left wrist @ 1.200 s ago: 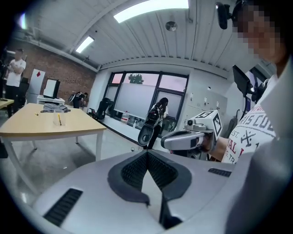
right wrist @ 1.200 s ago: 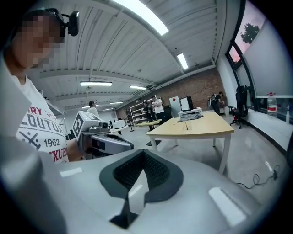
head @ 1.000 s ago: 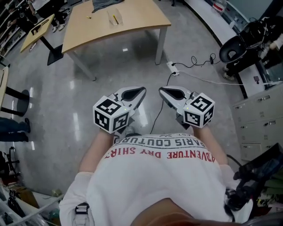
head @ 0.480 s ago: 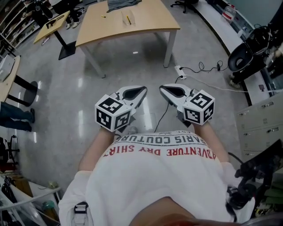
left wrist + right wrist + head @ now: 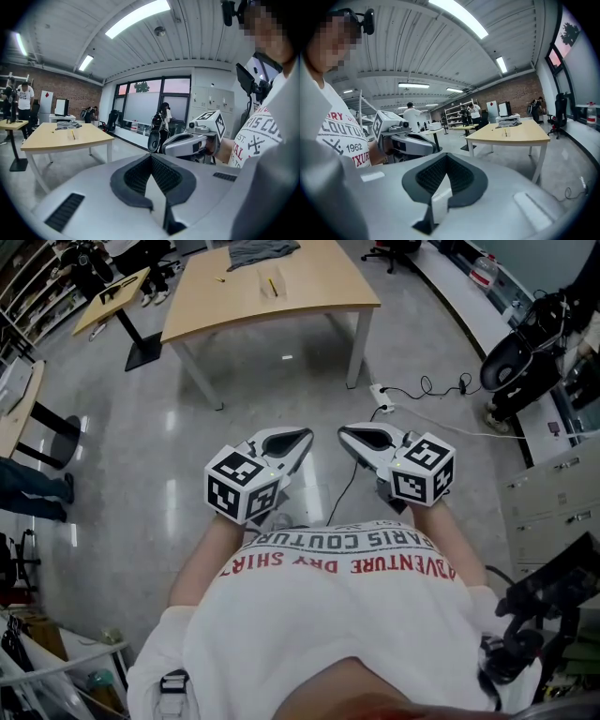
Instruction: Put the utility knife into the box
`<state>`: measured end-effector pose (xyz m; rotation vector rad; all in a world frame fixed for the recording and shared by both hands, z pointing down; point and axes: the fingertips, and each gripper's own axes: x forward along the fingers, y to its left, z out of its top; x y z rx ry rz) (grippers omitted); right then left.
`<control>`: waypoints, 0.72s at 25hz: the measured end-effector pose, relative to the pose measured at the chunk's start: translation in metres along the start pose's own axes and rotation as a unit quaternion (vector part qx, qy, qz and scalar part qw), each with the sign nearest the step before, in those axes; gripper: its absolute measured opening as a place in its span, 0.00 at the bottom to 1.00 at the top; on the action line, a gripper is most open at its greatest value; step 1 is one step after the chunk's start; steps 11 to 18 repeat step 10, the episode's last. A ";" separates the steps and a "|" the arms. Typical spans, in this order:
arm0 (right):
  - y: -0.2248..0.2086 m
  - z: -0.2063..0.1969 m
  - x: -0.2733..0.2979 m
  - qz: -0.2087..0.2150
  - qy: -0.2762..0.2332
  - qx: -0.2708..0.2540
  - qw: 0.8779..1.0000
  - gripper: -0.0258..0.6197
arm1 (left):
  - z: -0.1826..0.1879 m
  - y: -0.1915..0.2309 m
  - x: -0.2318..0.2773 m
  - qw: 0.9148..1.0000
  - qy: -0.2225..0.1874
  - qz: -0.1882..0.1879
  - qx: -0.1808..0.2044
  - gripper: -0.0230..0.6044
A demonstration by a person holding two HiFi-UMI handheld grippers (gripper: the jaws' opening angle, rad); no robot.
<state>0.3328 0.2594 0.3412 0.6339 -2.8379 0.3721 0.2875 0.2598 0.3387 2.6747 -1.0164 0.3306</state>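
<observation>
I read both jaw pairs closed on nothing; the left gripper (image 5: 304,436) and right gripper (image 5: 344,431) are side by side at my waist. The utility knife (image 5: 272,284), a yellow sliver too small to confirm, lies on the table (image 5: 319,287) at 12 o'clock, well apart from both.

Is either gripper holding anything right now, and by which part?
Nothing is held. The left gripper and the right gripper are both shut with nothing between their jaws.
</observation>
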 end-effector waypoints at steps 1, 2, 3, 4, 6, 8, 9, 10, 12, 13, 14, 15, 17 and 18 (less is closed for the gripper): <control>0.005 -0.005 -0.003 0.000 -0.001 0.001 1.000 0.04 | -0.005 -0.005 -0.003 1.000 0.000 0.001 0.001 0.04; 0.010 -0.008 -0.004 0.000 -0.004 -0.001 1.000 0.04 | -0.008 -0.008 -0.007 1.000 0.000 0.002 0.004 0.04; 0.015 -0.010 -0.004 -0.001 -0.009 -0.003 1.000 0.04 | -0.010 -0.010 -0.011 1.000 0.000 0.003 0.009 0.04; 0.019 -0.011 -0.004 -0.002 -0.013 -0.006 1.000 0.04 | -0.012 -0.011 -0.015 1.000 -0.001 0.004 0.013 0.04; 0.028 -0.017 -0.003 -0.004 -0.015 -0.011 1.000 0.04 | -0.019 -0.013 -0.022 1.000 -0.002 0.004 0.019 0.04; 0.036 -0.024 -0.002 -0.006 -0.013 -0.013 1.000 0.04 | -0.027 -0.016 -0.028 1.000 -0.002 0.003 0.020 0.04; 0.040 -0.028 0.000 -0.007 -0.012 -0.013 1.000 0.04 | -0.031 -0.017 -0.031 1.000 -0.002 0.003 0.020 0.04; 0.044 -0.032 0.001 -0.008 -0.011 -0.014 1.000 0.04 | -0.035 -0.018 -0.034 1.000 -0.002 0.002 0.021 0.04; 0.044 -0.032 0.001 -0.008 -0.011 -0.014 1.000 0.04 | -0.035 -0.018 -0.034 1.000 -0.002 0.002 0.021 0.04; 0.044 -0.032 0.001 -0.008 -0.011 -0.014 1.000 0.04 | -0.035 -0.018 -0.034 1.000 -0.002 0.002 0.021 0.04; 0.044 -0.032 0.001 -0.008 -0.011 -0.014 1.000 0.04 | -0.035 -0.018 -0.034 1.000 -0.002 0.002 0.021 0.04; 0.044 -0.032 0.001 -0.008 -0.011 -0.014 1.000 0.04 | -0.035 -0.018 -0.034 1.000 -0.002 0.002 0.021 0.04; 0.044 -0.032 0.001 -0.008 -0.011 -0.014 1.000 0.04 | -0.035 -0.018 -0.034 1.000 -0.002 0.002 0.021 0.04; 0.044 -0.032 0.001 -0.008 -0.011 -0.014 1.000 0.04 | -0.035 -0.018 -0.034 1.000 -0.002 0.002 0.021 0.04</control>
